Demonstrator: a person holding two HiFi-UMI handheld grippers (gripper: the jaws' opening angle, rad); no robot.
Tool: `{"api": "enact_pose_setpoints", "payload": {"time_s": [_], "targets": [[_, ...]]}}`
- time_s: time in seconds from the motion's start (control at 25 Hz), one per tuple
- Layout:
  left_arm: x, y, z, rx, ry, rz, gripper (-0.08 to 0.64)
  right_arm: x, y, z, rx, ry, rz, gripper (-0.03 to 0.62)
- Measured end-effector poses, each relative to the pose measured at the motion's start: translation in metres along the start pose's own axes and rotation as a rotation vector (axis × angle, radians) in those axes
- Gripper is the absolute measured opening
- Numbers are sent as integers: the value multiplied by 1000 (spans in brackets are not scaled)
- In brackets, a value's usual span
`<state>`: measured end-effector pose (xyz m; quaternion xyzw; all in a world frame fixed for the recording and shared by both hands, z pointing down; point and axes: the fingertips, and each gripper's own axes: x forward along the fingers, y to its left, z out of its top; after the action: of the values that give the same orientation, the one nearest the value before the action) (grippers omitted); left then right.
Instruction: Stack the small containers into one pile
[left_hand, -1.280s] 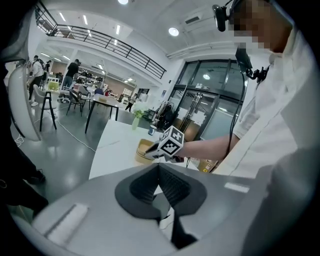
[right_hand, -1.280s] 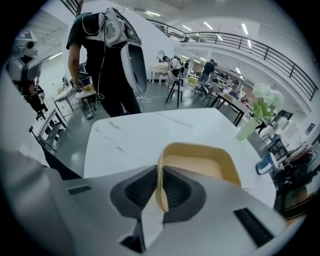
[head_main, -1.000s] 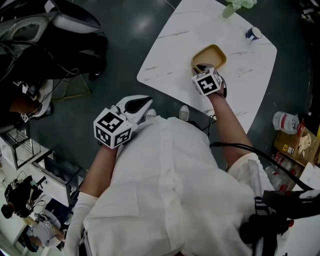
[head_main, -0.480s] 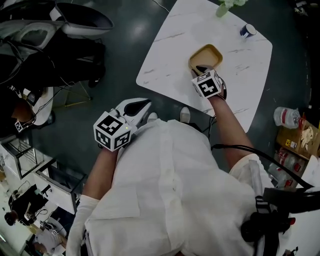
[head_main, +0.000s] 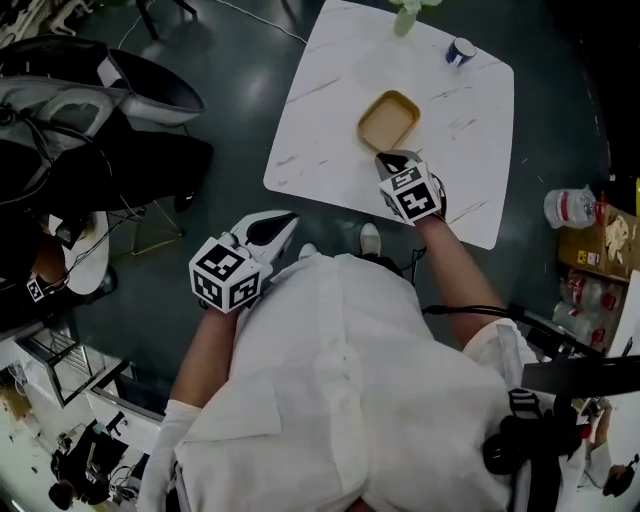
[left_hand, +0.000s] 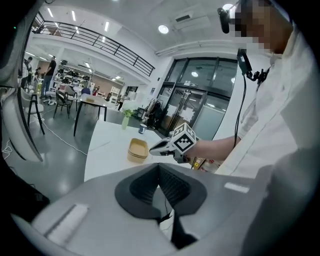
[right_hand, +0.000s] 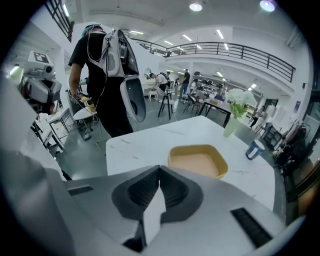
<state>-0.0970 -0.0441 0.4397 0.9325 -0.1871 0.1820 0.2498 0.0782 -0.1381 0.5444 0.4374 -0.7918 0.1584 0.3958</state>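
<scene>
One tan rounded-square plastic container (head_main: 388, 120) sits on the white marble table (head_main: 320, 150) just beyond the right gripper (head_main: 392, 162), jaws pressed together empty like those of the left gripper (head_main: 280, 225), so advancing unopened could shove it away.

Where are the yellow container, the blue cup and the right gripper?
yellow container (head_main: 388, 120): head view, middle of its inside floor.
blue cup (right_hand: 255, 148): right gripper view, its side wall.
right gripper (head_main: 386, 160): head view, at its fingertips, just short of the container.
</scene>
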Motion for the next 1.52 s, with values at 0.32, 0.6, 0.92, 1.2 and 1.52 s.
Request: {"api": "enact_pose_setpoints", "payload": {"time_s": [0.32,0.6,0.92,1.2,1.52], "targets": [[5,-14,-4,42,34,-99,6,-45,37,-19,111,-50,-7,6],[12,-38,-13,111,78,-194,6,-83,74,-30,162,-100,-30,6],[16,-62,-18,184,105,-260,6,-119,108,-32,197,-157,-39,6],[13,-71,-28,202,114,-300,6,-134,129,-47,244,-168,-76,6],[-1,-67,-42,185,120,-280,6,-138,144,-43,232,-179,-63,5]]}}
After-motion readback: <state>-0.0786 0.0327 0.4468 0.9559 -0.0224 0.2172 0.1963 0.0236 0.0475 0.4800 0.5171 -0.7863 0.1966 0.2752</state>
